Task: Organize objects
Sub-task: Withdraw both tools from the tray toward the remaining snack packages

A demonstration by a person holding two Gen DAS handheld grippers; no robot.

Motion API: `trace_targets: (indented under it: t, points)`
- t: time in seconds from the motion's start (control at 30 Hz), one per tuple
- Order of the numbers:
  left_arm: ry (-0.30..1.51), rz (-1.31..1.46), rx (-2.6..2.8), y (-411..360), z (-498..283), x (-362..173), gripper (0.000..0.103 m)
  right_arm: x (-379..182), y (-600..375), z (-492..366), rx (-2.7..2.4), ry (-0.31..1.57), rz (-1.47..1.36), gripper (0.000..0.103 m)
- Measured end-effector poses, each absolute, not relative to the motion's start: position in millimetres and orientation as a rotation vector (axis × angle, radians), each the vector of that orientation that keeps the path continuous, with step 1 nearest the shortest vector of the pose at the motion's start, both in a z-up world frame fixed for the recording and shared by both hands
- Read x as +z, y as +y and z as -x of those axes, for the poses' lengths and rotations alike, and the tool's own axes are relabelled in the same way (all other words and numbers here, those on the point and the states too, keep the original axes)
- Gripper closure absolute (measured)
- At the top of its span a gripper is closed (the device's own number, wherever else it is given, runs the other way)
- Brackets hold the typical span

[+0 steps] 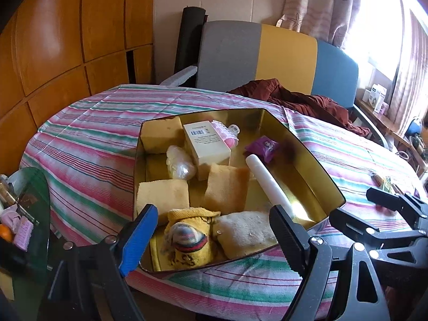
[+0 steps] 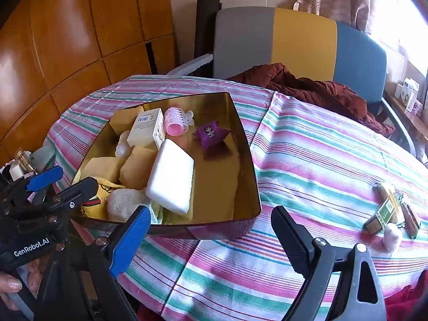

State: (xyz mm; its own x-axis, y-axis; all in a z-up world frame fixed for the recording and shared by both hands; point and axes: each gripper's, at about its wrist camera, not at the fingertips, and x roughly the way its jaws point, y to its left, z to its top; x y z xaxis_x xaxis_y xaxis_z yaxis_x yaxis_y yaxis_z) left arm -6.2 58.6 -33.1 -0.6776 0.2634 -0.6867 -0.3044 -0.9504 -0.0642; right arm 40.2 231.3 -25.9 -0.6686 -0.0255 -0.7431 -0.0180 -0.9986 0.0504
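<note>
A striped cloth (image 2: pixel 307 144) covers the desk; shiny gold tin (image 2: pixel 246 176) holds soft sponges (image 1: pixel 163 194); both tools (image 1: pixel 214 238) (image 2: pixel 211 238) stand wide, empty.

Wood-panel wall (image 1: pixel 53 40) left, tricolour chair (image 1: pixel 281 56) behind, bright curtained window (image 1: pixel 379 26) right.

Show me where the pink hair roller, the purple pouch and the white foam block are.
pink hair roller (image 2: pixel 174 123), right wrist view, on its ribbed side.
purple pouch (image 2: pixel 210 133), right wrist view, on the printed front.
white foam block (image 2: pixel 171 176), right wrist view, on its broad top face.
</note>
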Motion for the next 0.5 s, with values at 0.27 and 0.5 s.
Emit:
trace_targets:
  t: [0.27, 0.5]
  points:
    - [0.104, 1.057, 2.605, 66.6, 2.8, -32.4, 0.017, -26.3, 250.5, -42.3, -2.905, -0.106, -1.294, 0.010]
    - [0.115, 1.052, 2.584, 72.3, 1.0, -30.6, 0.017, -26.4, 293.5, -46.1, -2.955, -0.194, -1.350, 0.010]
